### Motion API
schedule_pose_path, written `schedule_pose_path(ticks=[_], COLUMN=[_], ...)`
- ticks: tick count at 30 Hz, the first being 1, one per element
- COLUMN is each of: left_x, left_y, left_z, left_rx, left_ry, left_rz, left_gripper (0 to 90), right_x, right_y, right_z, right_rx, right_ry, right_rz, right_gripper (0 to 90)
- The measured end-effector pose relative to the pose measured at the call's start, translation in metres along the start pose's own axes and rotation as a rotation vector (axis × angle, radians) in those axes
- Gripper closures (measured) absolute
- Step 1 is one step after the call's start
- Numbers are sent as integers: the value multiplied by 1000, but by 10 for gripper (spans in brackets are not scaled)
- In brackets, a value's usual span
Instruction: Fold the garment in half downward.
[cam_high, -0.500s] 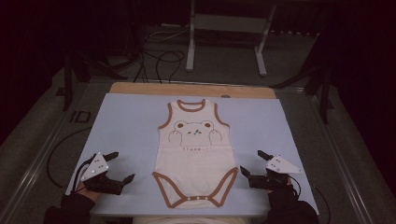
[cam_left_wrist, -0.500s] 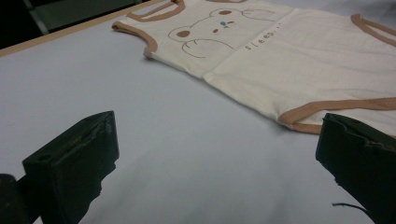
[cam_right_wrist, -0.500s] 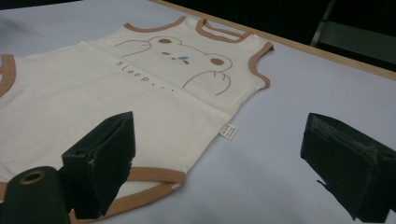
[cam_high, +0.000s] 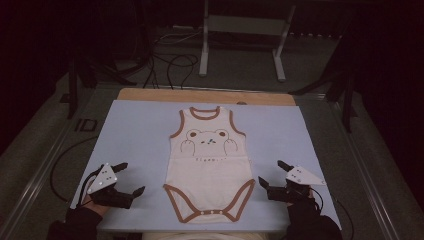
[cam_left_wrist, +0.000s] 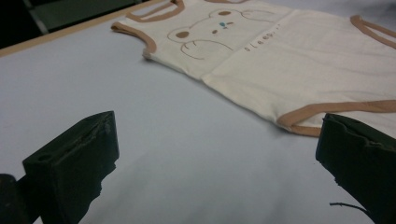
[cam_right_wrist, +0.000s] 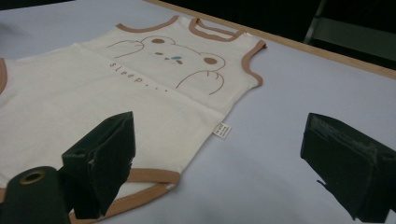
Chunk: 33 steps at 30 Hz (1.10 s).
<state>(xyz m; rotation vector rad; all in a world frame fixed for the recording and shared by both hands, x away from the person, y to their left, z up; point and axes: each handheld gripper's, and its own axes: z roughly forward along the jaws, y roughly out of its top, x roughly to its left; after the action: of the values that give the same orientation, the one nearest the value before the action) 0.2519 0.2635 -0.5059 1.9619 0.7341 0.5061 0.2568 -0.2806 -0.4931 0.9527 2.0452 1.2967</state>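
A cream baby bodysuit with brown trim and a bear print lies flat, neck away from me, in the middle of the pale blue mat. My left gripper rests low on the mat just left of the bodysuit's leg opening, open, with nothing between its jaws. In the left gripper view the bodysuit lies ahead and to the right of the left gripper. My right gripper is open beside the right leg opening. In the right gripper view the right gripper spans the bodysuit's side seam and white label.
The mat covers a table with a wooden strip along its far edge. Beyond it stand a metal frame and loose cables on the dark floor. Bare mat lies on both sides of the garment.
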Motion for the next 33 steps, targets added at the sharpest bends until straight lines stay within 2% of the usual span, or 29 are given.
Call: schedule_pose_path(ticks=[4,6,8,12,16,17,19,24,27,30,33], left_x=[-2,-3,-2,1,1,1,2,3,6,11,13], left_y=[4,7,10,18,26,30,34,46,53,58,65], left_z=[-1,-2,-3,-3,-3,-3,-2,0,0,1,3], left_rx=[-1,-7,-4,-11,-13,-16,-8,8,16,21,27], left_ry=[-6,7,-6,-25,-17,-15,-25,-51,-42,-47,-48], left_rz=[-3,-7,-17,-31,-26,-18,-22,-28,-29,-46,-43], left_gripper=[0,0,0,0,0,0,0,0,0,0,0], right_x=[1,2,3,7,8,7,3,-3,-6,-8,-10], right_y=[4,8,13,30,41,45,56,71,79,87,94], right_z=[-3,-4,-8,-15,-16,-16,-15,-10,-6,-1,5], right_rx=[11,21,19,21,33,42,32,37,36,42,49], right_ry=[-12,-21,-15,-21,-16,-15,-2,-19,-4,3,14], right_rz=[8,10,21,-6,-41,-51,-29,-40,-22,-28,-27], right_gripper=[104,104,104,103,104,104,103,104,104,104,104])
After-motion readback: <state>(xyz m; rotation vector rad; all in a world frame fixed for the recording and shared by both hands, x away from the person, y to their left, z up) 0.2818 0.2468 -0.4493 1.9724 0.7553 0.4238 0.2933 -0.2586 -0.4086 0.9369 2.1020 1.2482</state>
